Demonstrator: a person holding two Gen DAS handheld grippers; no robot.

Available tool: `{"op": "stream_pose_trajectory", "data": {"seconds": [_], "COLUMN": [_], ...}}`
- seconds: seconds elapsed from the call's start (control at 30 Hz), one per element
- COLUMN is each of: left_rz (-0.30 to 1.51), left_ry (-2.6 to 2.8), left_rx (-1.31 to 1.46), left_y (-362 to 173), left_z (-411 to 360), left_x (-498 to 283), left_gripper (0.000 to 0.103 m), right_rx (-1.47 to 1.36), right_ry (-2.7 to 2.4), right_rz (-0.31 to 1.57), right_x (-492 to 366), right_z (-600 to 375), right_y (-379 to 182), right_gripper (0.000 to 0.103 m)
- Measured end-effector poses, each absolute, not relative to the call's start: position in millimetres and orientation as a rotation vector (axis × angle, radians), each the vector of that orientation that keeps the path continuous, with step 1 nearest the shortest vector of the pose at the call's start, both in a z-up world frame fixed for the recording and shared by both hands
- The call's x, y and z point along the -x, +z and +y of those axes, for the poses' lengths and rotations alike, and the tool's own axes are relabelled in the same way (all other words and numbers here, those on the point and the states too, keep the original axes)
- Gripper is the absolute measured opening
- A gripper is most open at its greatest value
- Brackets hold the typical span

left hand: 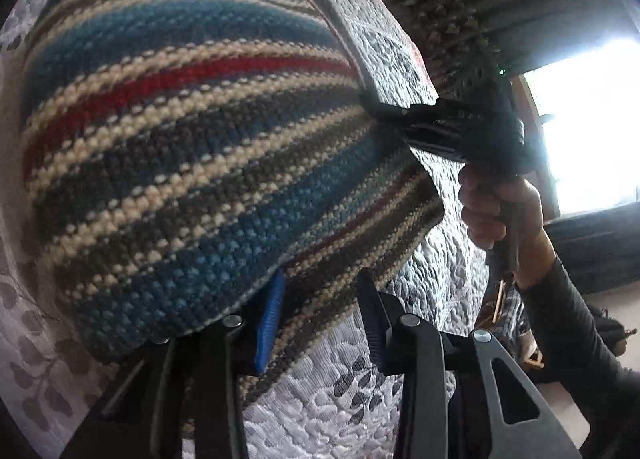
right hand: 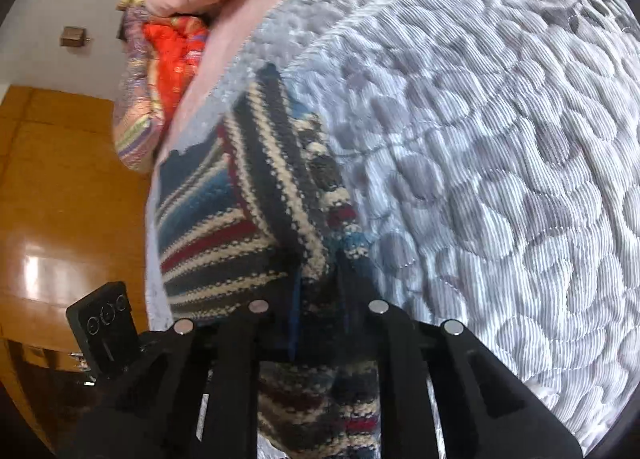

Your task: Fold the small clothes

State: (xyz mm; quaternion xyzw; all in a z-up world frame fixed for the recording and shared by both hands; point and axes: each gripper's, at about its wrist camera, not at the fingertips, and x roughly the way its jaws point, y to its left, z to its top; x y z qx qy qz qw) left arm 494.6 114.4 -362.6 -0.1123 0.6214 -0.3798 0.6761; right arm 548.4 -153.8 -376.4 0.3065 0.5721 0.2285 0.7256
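We are pinching a fold of the striped knit garment (right hand: pixel 256 215) between our right gripper's (right hand: pixel 320 299) fingers (right hand: pixel 294 315); the quilted bedspread (right hand: pixel 500 139) is stretching beyond the fingers.

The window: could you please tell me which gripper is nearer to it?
Right. The right gripper pinches the striped sweater at its edge toward the window. The left gripper is at another edge of the sweater, farther from it.

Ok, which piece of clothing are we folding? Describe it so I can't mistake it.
On the grey quilted bed cover lies one knitted striped garment, with both grippers at its edge. Unlike the pale, leaf-patterned quilt, it carries bands of blue, cream, grey and red.
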Motion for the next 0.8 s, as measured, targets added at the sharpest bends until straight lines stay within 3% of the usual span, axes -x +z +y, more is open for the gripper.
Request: {"op": "stream_pose_trajectory", "data": {"seconds": [0.07, 0.13, 0.17, 0.2, 0.27, 0.33, 0.4, 0.53, 0.63, 0.7, 0.8], "left_rz": [1.375, 1.314, 1.262, 1.235, 1.198, 1.204, 1.249, 1.305, 1.300, 1.272, 1.219], "left_ry": [-0.893, -0.915, -0.916, -0.911, -0.894, -0.848, -0.782, -0.718, -0.706, -0.714, -0.806], "left_rx": [0.302, 0.342, 0.387, 0.418, 0.495, 0.522, 0.499, 0.501, 0.481, 0.476, 0.483], "left_y": [-345, -324, -310, -304, -295, -298, -314, -345, -337, -326, -303], "left_z": [120, 129, 138, 144, 157, 163, 161, 168, 168, 174, 176], "left_x": [-496, -501, -509, -515, -531, -553, -577, -594, -592, -582, -559], "left_gripper": [0.048, 0.049, 0.051, 0.052, 0.052, 0.052, 0.052, 0.042, 0.043, 0.047, 0.047], "right_rx": [-0.686, -0.701, -0.703, -0.699, -0.685, -0.659, -0.655, -0.592, -0.603, -0.591, -0.588], "right_ry": [0.540, 0.530, 0.521, 0.512, 0.508, 0.508, 0.525, 0.417, 0.413, 0.419, 0.477], "right_rz": [1.224, 1.178, 1.171, 1.173, 1.205, 1.234, 1.264, 1.295, 1.282, 1.253, 1.165], "right_x": [-553, -566, -574, -583, -602, -620, -627, -628, -626, -618, -594], "right_z": [-153, -156, -155, -153, -141, -128, -120, -129, -131, -134, -138], "right_y": [-357, -341, -337, -334, -335, -346, -356, -378, -376, -359, -327], "right_gripper": [0.022, 0.023, 0.030, 0.048, 0.066, 0.062, 0.013, 0.008, 0.010, 0.020, 0.020]}}
